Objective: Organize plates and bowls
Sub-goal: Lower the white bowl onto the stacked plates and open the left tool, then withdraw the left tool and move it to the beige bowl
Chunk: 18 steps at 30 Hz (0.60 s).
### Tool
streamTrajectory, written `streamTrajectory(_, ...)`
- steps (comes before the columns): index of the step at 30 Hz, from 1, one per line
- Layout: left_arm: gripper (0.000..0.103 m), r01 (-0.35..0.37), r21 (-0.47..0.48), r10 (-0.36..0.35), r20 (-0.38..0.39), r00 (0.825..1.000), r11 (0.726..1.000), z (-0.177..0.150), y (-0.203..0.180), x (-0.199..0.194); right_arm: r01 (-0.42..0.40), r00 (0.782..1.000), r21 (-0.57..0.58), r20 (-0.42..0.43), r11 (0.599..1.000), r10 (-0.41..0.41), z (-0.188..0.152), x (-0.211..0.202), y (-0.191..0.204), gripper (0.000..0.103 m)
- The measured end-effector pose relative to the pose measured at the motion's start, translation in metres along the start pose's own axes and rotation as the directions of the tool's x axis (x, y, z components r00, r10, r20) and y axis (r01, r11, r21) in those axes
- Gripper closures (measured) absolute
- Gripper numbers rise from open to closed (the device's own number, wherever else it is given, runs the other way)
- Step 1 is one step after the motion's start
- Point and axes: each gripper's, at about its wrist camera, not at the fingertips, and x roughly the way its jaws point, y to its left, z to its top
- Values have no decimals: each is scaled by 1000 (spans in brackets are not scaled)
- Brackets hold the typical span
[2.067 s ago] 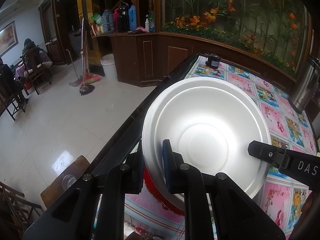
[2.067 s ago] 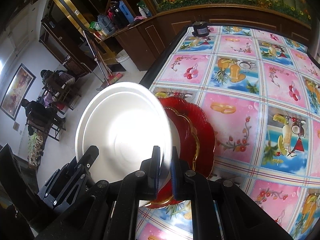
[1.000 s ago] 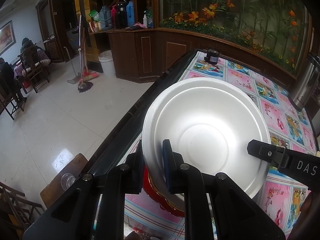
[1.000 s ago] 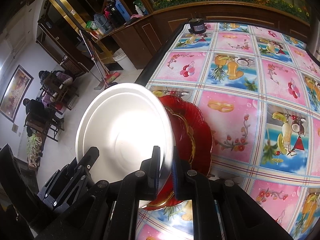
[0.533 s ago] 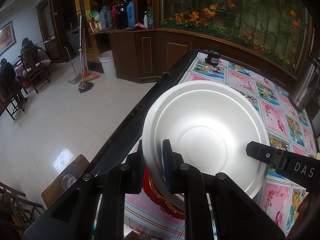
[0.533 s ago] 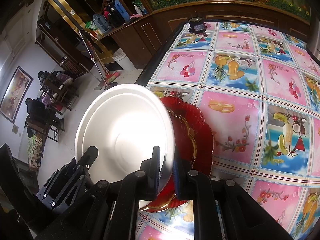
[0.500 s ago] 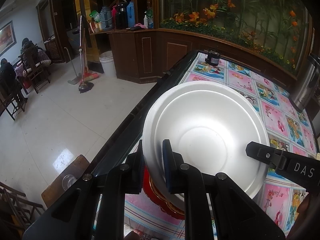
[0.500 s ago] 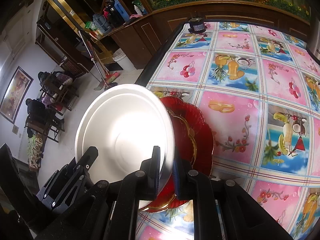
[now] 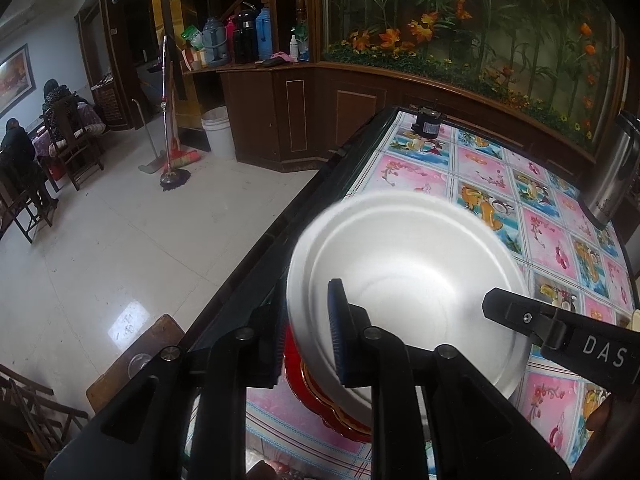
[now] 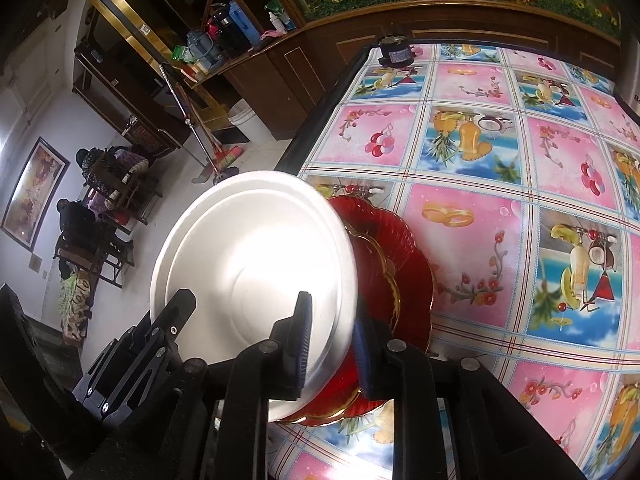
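2 claws straddle the white bowl's (image 9: pixel 404 280) rim at the desk's (image 10: pixel 480 216) left edge, open tablecloth stretching right of it. The smooth round foam bowl tilts on scalloped red plates (image 10: pixel 394 268). Left claw (image 9: pixel 306 344) and right claw (image 10: pixel 330 350) have just been spreading, pads off the rim between them.

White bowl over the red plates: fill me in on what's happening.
A person holds two grippers at opposite sides of the white foam bowl, which sits on the stacked red glass plates near the edge of the table with the fruit-patterned cloth. The left gripper and right gripper have just been opening; the rim is between their jaws, gaps showing, so the bowl is being released.
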Motion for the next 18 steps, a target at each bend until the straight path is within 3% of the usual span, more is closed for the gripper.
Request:
streamTrajectory(3, 69, 0, -16, 0, 6, 1000, 1000, 1, 3, -1, -3, 1000, 6, 9, 1000, 3, 1, -2, 0, 73)
streamTrajectory(8, 69, -8, -23, 8, 23, 1000, 1000, 4, 6, -8, -10, 1000, 11, 27, 1000, 10, 1, -9, 0, 73)
streamTrajectory(9, 66, -11, -22, 11, 29, 1000, 1000, 4, 5, -10, -11, 999, 11, 31, 1000, 11, 0, -10, 0, 72)
streamTrajectory(10, 54, -11, -21, 12, 36, 999, 1000, 4, 5, -14, -22, 999, 13, 39, 1000, 22, 0, -13, 0, 71)
streamTrajectory(13, 30, 4, -30, -2, 62, 998, 1000, 5, 4, -25, -57, 996, 24, 72, 998, 55, -2, -24, -1, 58)
streamTrajectory(15, 23, -2, -23, 4, 88, 996, 1000, 5, 0, -35, -80, 991, 33, 110, 996, 76, -4, -35, -2, 35)
streamTrajectory(18, 22, 3, -1, -3, 123, 992, 1000, 5, -7, -49, -111, 982, 40, 159, 993, 104, -9, -53, -7, 24)
